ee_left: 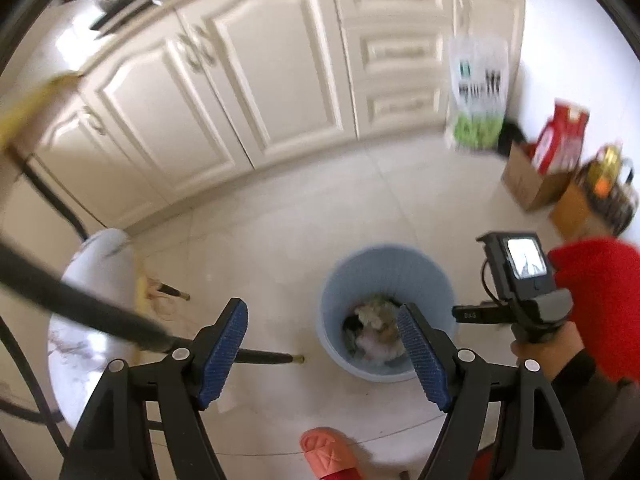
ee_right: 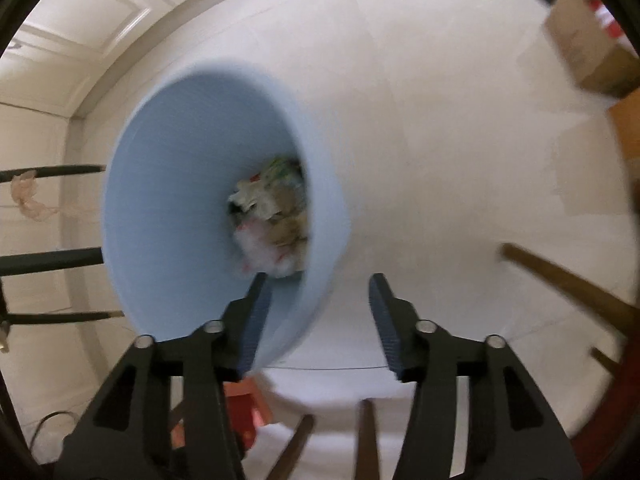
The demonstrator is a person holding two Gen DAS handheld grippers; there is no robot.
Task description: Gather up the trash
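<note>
From your left wrist view, your left gripper (ee_left: 322, 354) stands wide apart with nothing between its blue pads (ee_left: 223, 354). The pale blue bin (ee_left: 336, 280) stands upright on the tiled floor (ee_left: 300, 216), below and ahead of the jaws, its mouth showing between and behind the fingertips. The trash (ee_left: 374, 330) lies at the bottom of it: a crumpled heap of pale paper or wrapper scraps, too blurred to sort further. It looks light, soft and loose, so if you take any of it again, pinch a bunched fold rather than a flat edge; thin film would likely slip. The bin itself seems a stiff, light plastic tub, best taken by its rim. To the right, your other hand (ee_left: 548, 354) holds the right gripper's handle beside the bin.

From your right wrist view, your right gripper (ee_right: 316, 320) is partly open, at a moderate width, and empty. It points steeply down over the bin (ee_right: 168, 208), whose near rim passes between the jaws; the left finger overlaps the bin's inner wall, the right finger sits outside over bare floor. The trash (ee_right: 272, 220) is deep inside, well apart from the fingertips. A shred of something pale hangs on a dark table leg (ee_right: 52, 170) to the left of the bin, possibly a piece yet to collect.
</note>
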